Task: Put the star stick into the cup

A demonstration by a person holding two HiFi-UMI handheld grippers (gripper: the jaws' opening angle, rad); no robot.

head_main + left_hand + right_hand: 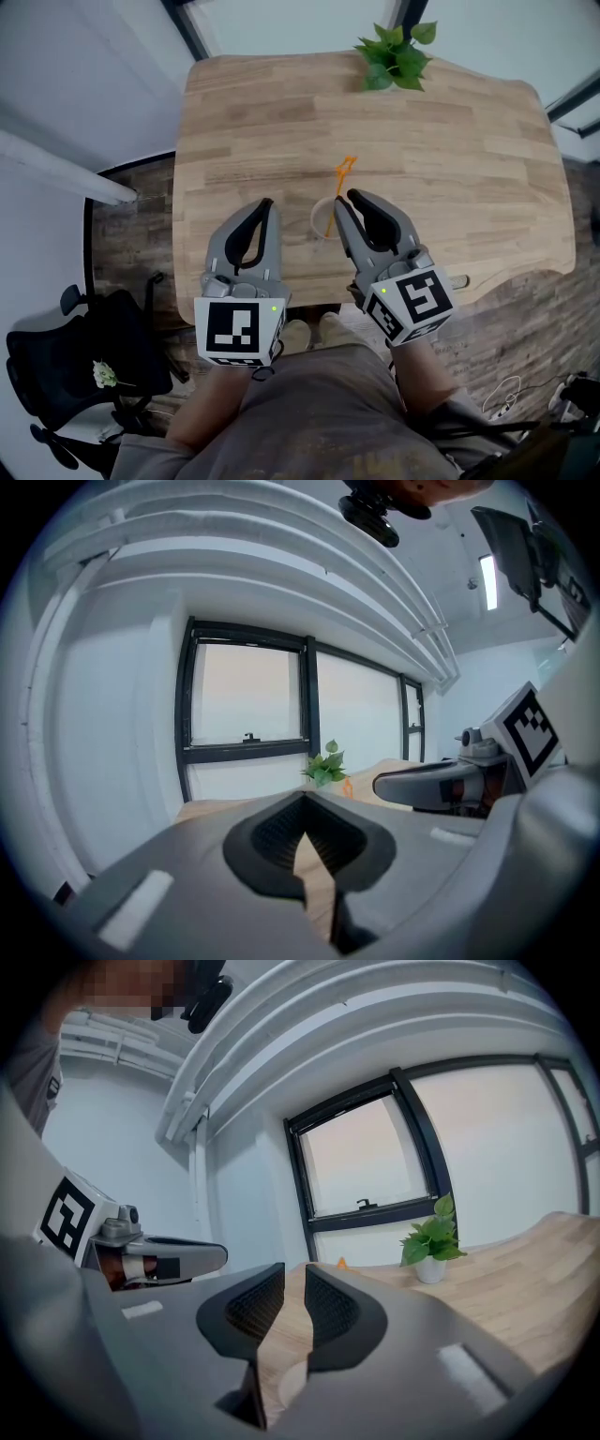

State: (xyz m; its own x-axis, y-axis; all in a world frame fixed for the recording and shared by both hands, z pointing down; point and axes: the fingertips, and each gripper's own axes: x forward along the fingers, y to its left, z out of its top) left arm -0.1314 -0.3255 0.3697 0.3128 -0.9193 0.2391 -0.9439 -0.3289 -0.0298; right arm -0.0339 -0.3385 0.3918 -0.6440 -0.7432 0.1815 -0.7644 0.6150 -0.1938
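The orange star stick (339, 184) stands tilted in a pale cup (321, 218) near the table's front middle, its star end up. The stick's tip also shows as an orange speck in the left gripper view (347, 786) and the right gripper view (341, 1263). My right gripper (347, 199) hovers just right of the cup, and its jaws stand a narrow gap apart with nothing between them (294, 1283). My left gripper (266, 204) is to the left of the cup, its pads meeting at the tips (305, 803) and holding nothing.
A small potted plant (394, 52) stands at the far edge of the wooden table (450, 169). A black office chair (84, 366) is on the floor at the lower left. The person's shoes (309, 333) show at the table's near edge.
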